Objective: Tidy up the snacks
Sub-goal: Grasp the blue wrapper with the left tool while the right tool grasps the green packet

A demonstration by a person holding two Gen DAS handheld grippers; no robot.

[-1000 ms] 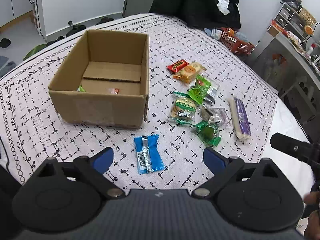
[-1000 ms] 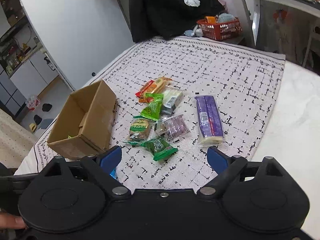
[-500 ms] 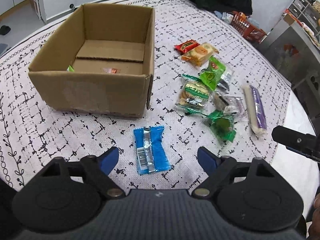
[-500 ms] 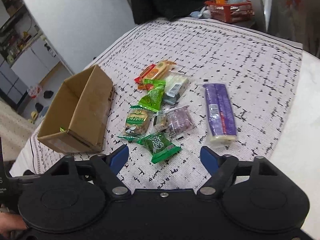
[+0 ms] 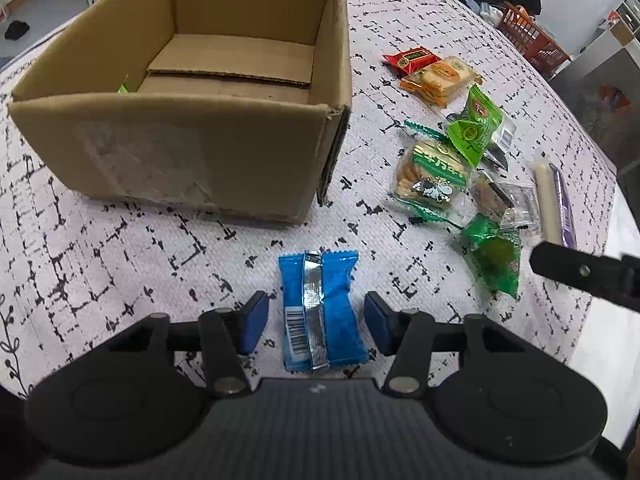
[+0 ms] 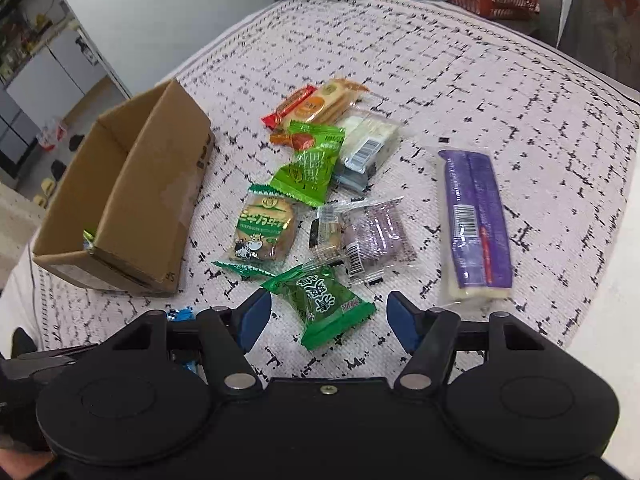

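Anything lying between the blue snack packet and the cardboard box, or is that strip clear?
Bare: in the left wrist view only patterned cloth lies between the blue packet and the cardboard box.

A patterned bed cover (image 5: pixel 120 248) is occupied by a cardboard box (image 5: pixel 192 152), with snack packets (image 5: pixel 436 172) scattered at its 3 o'clock and a blue packet (image 5: pixel 320 308) at its 6 o'clock.

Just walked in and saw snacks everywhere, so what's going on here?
A person is sorting snacks into the cardboard box. The left gripper, jaws just closing, straddles the blue packet without pinching it yet. The right gripper, also closing, flanks the dark green packet.
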